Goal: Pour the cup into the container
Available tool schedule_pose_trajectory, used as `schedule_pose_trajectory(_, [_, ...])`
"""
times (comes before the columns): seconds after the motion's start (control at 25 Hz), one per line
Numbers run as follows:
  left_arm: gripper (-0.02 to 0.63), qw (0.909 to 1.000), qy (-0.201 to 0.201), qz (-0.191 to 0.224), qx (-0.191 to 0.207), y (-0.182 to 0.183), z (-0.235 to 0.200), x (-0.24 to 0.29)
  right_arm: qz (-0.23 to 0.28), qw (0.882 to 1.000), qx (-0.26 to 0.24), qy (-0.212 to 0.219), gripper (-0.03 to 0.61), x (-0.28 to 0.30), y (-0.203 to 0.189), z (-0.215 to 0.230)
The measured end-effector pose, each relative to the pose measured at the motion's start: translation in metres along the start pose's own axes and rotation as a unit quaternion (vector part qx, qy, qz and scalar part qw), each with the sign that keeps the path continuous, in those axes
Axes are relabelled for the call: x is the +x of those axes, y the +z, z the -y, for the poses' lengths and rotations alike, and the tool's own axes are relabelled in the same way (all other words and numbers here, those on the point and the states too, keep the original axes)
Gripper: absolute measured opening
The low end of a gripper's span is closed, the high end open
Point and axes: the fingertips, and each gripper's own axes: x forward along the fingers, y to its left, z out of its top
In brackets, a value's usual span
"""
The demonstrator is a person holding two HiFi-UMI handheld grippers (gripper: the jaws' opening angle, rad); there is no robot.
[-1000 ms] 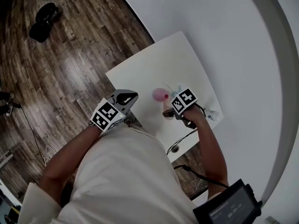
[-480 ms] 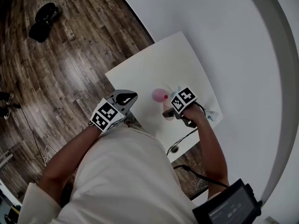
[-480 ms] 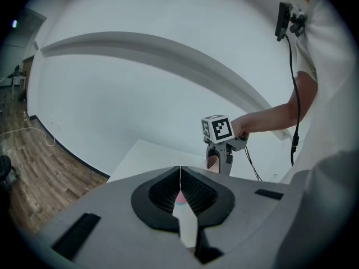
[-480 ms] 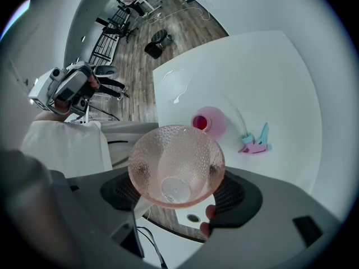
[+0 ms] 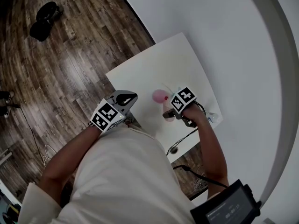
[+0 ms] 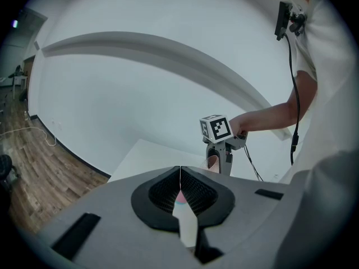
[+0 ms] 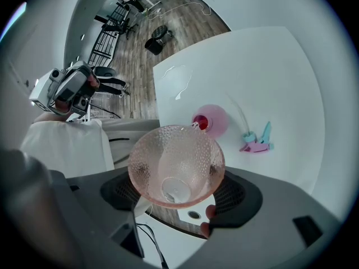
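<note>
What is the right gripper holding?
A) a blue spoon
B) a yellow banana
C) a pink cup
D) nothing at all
C: in the right gripper view, the right gripper has its jaws closed on either side of a pink, bumpy see-through cup, whose open mouth faces the camera.
</note>
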Motion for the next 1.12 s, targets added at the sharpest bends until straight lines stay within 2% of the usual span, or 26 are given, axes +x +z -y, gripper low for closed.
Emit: schedule_pose_trajectory(1.12, [0.011, 0.9999, 0.008, 0.003, -0.007, 0.0005, -0.0060, 0.0000, -0.025, 1.000, -0.001, 0.016, 0.373, -0.0093, -0.0026, -0.0042])
